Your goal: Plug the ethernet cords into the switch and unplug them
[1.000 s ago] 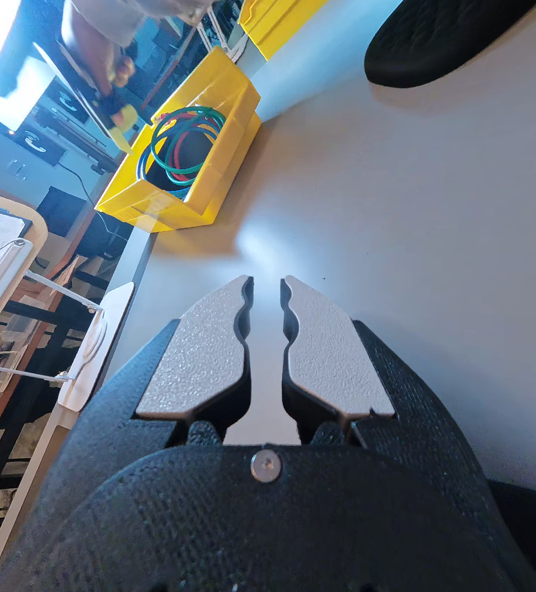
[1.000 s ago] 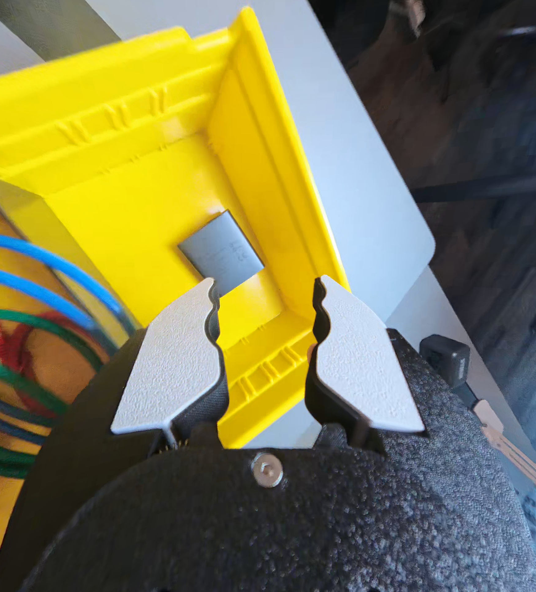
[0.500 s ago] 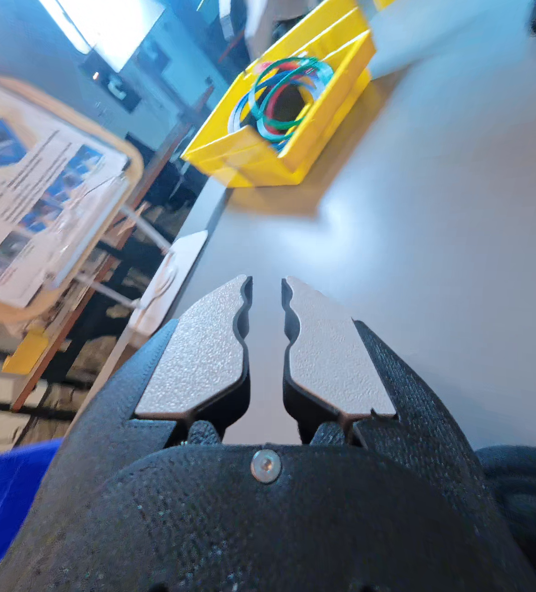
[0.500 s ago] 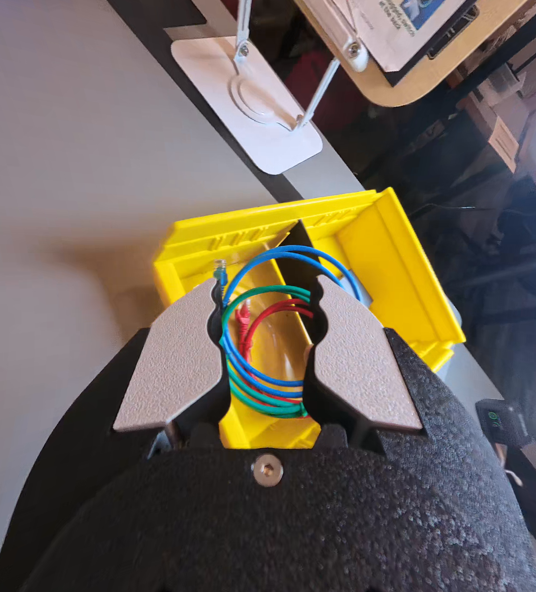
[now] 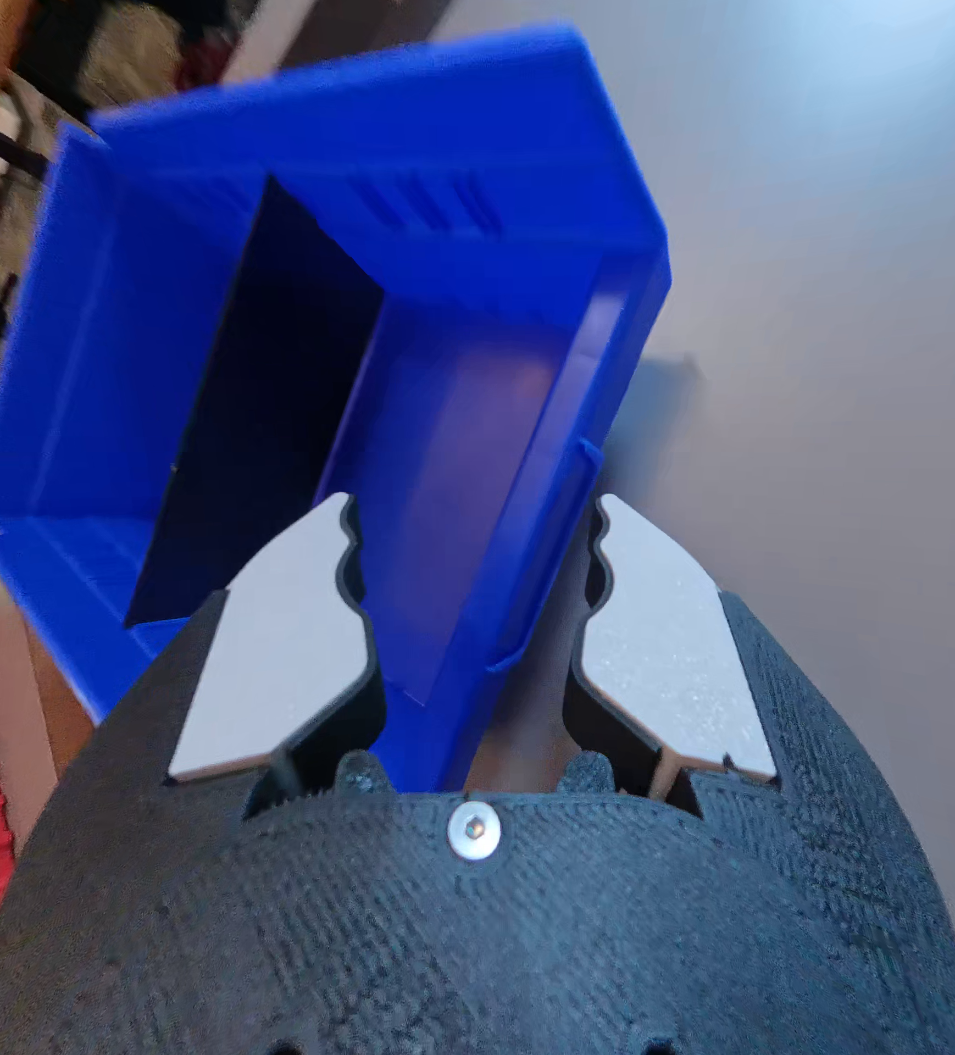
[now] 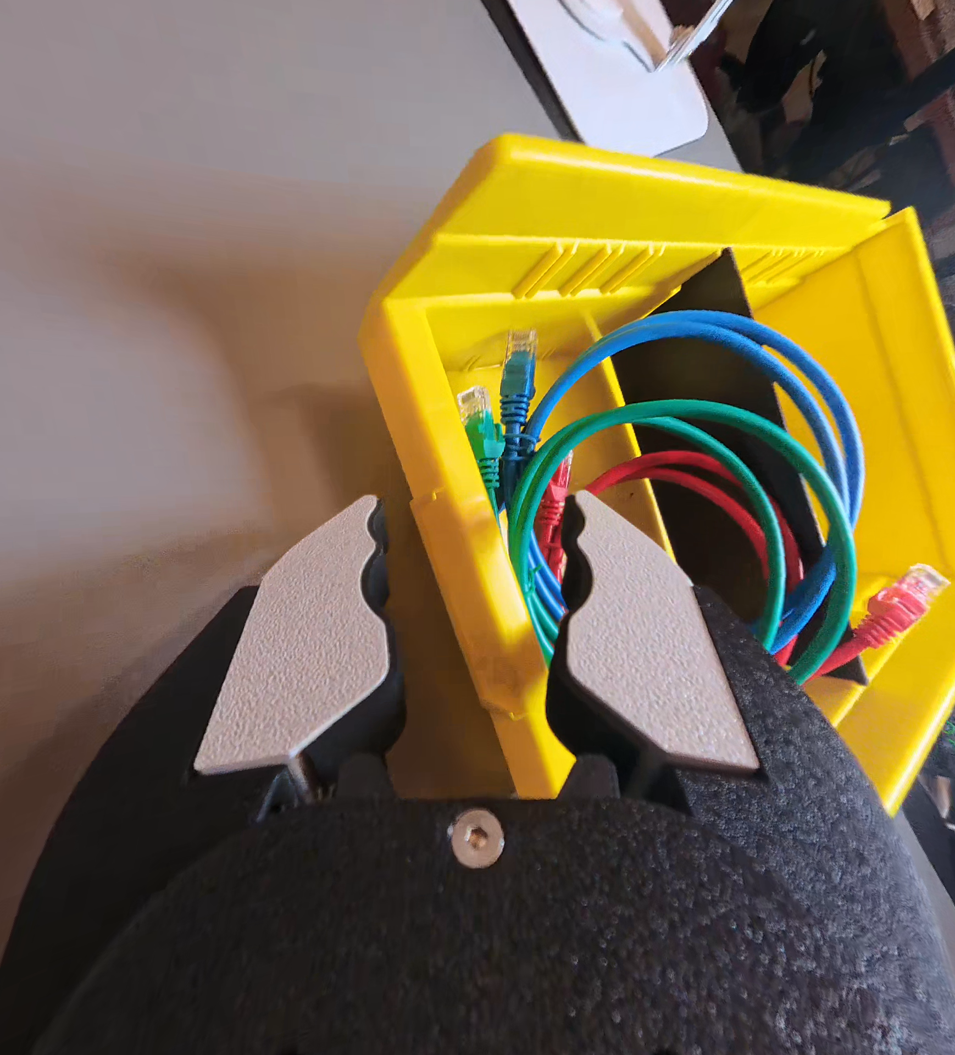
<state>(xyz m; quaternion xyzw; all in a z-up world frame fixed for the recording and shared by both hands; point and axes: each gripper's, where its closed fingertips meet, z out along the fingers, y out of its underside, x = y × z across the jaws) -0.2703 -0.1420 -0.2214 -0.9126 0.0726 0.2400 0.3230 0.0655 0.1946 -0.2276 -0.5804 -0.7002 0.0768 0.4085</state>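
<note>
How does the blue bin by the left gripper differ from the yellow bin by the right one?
The blue bin looks empty in what shows; the yellow bin holds coiled blue, green and red ethernet cords. The left gripper gapes wider over the blue bin's wall than the right gripper over the yellow's. Both bins have a dark divider, and each gripper straddles a side wall, open.

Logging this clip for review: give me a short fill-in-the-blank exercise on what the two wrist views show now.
1. The right tongs straddle a wall of the ____ bin.
2. The left tongs are open over a ____ bin.
3. Coiled in the bin are blue, green and ____ cords.

Missing words: yellow; blue; red
</note>
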